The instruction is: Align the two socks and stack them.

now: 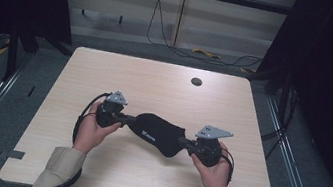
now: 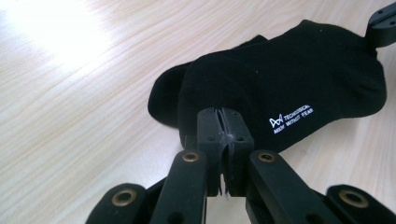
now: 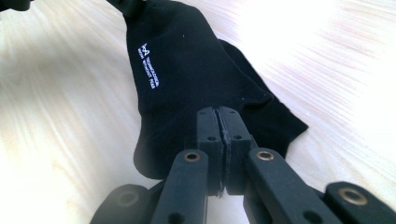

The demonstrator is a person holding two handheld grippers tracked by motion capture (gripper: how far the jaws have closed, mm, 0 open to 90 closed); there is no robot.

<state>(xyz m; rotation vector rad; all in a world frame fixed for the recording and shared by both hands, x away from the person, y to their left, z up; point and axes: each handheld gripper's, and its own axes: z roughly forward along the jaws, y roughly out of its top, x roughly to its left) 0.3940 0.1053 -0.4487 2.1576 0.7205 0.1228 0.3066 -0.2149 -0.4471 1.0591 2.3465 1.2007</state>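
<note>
High view: your left hand (image 1: 93, 130) and right hand (image 1: 213, 169) come up from the bottom edge, beige sleeves (image 1: 59, 167) at the frame bottom, each hand wrapped round a gripper. Black sock (image 1: 158, 133) lies just below frame centre on the light wood table (image 1: 156, 84), stretched between the two tools, tilted a bit so its left end sits higher in frame than its right. Left gripper (image 1: 126, 116) is at the sock's left end, right gripper (image 1: 186, 142) at its right end, grey three-cornered plate on top of each. Small dark round hole (image 1: 196, 81) in the tabletop sits in the upper right part of the table, well apart from the sock. Left gripper view: your left gripper (image 2: 223, 126) has its jaws pressed together, pinching the near edge of the sock (image 2: 280, 79) at lower centre; white logo text (image 2: 290, 119) shows on the fabric right of the jaws, and the other tool's black tip (image 2: 383, 21) touches the sock at the upper right corner. Right gripper view: right gripper (image 3: 223, 128) likewise clamped on the sock (image 3: 187, 74) edge at lower centre, logo text (image 3: 150, 65) in the upper left, sock running up to the top edge of the frame.
</note>
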